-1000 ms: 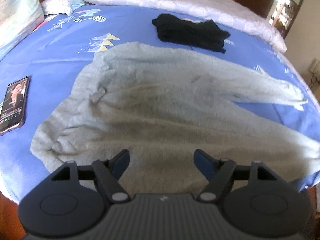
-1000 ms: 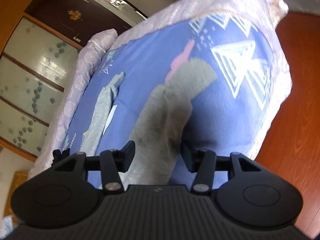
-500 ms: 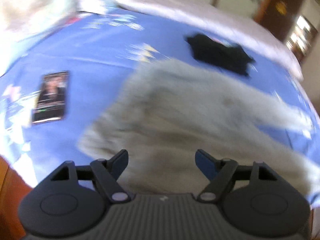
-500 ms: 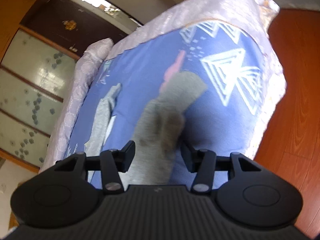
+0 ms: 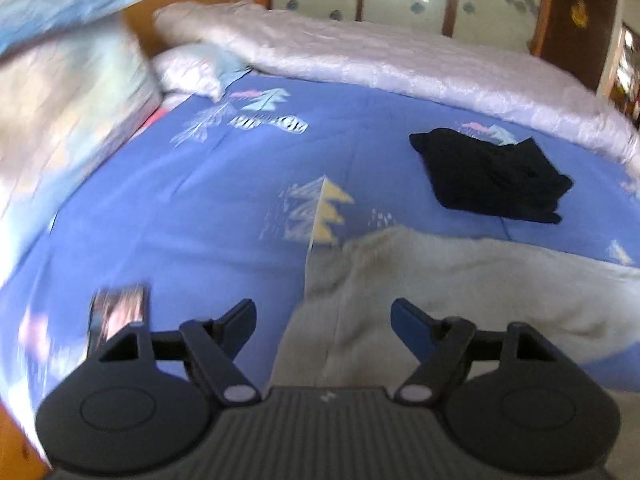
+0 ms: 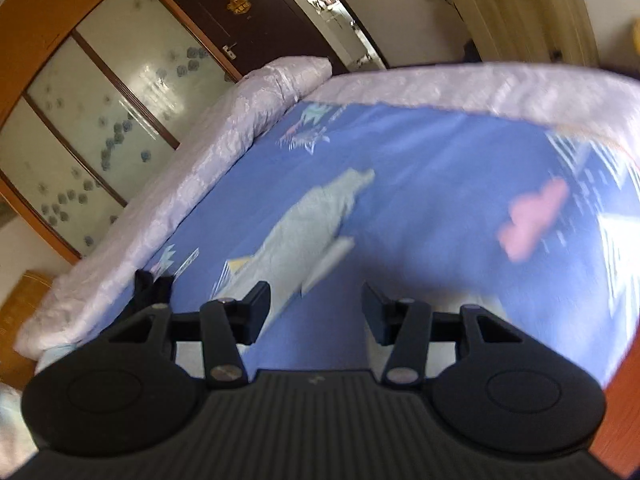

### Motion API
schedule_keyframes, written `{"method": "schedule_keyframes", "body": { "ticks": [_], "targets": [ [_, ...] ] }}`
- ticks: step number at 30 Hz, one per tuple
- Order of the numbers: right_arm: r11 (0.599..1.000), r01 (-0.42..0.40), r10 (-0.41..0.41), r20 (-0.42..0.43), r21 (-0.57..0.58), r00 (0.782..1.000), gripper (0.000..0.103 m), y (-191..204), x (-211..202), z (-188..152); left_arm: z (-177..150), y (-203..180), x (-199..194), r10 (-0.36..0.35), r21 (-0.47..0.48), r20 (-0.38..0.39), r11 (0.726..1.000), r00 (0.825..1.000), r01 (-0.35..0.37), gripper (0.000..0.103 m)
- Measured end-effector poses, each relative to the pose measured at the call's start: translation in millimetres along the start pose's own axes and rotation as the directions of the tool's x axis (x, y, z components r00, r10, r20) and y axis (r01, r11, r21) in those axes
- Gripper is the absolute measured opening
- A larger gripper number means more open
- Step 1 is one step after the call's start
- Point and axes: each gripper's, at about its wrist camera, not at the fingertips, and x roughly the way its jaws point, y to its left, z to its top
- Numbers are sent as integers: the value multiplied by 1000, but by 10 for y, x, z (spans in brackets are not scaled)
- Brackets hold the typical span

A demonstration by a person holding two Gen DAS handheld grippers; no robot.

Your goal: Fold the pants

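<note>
Grey fleece pants (image 5: 460,292) lie spread on the blue printed bedsheet (image 5: 200,200); their waist end sits just beyond and below my left gripper (image 5: 323,316), which hovers open above them with nothing between its fingers. In the right wrist view one grey pant leg (image 6: 308,236) stretches away over the sheet, ahead and left of my right gripper (image 6: 316,300). That gripper is open and holds nothing; only blue sheet shows between its fingers. The view is blurred by motion.
A folded black garment (image 5: 492,172) lies at the back right of the bed. A phone (image 5: 118,314) rests on the sheet near the left front edge. A rolled pale quilt (image 5: 400,64) runs along the far side, pillows (image 5: 60,92) at left. Wooden floor (image 6: 616,420) lies beyond the bed edge.
Both grippers have lifted and swung. The left view shifted so the pants slid to the lower right. The right gripper rolled level, and the pant leg between its fingers is no longer there.
</note>
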Motion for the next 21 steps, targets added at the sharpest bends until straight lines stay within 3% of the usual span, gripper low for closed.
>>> {"method": "schedule_keyframes", "body": {
  "ticks": [2,4,5,7,9,11,12,15,18,21],
  "targets": [
    [989,132,-127,84,-62,988,54,106,31,165,158,-98,289,27,30,-13,999,1000,-27,77],
    [952,296,-277,199,-76,940,55,87,-27,347,238,-176,508,21,39,-33,999,999,-20,77],
    [947,312,-290,220,-73,932,55,45,-66,403,252,-220,612,15,45,-44,999,999,-13,77],
    [942,301,-267,213,-146,940,54,16,-100,448,244,-307,790,12,59,-71,998,997,-8,77],
    [906,358,-312,216,-225,925,55,-27,-107,362,182,-362,929,-4,61,-102,998,995,10,77],
    [889,399,-365,179,-225,914,55,-226,-93,229,113,-427,1047,-12,63,-135,998,991,21,77],
    [908,382,-366,121,-171,923,55,-412,-100,166,70,-461,1084,-10,68,-148,997,989,20,77],
    [968,245,-244,-22,58,969,55,-914,-202,-63,-1,-482,1126,3,75,-166,997,986,10,77],
    [951,147,-130,-78,273,988,56,-1231,-298,-312,-17,-466,1123,20,71,-170,997,985,-8,77],
    [908,63,-40,-63,413,997,57,-1392,-367,-518,-6,-410,1074,23,25,-182,1000,983,-19,77]
  ]
}}
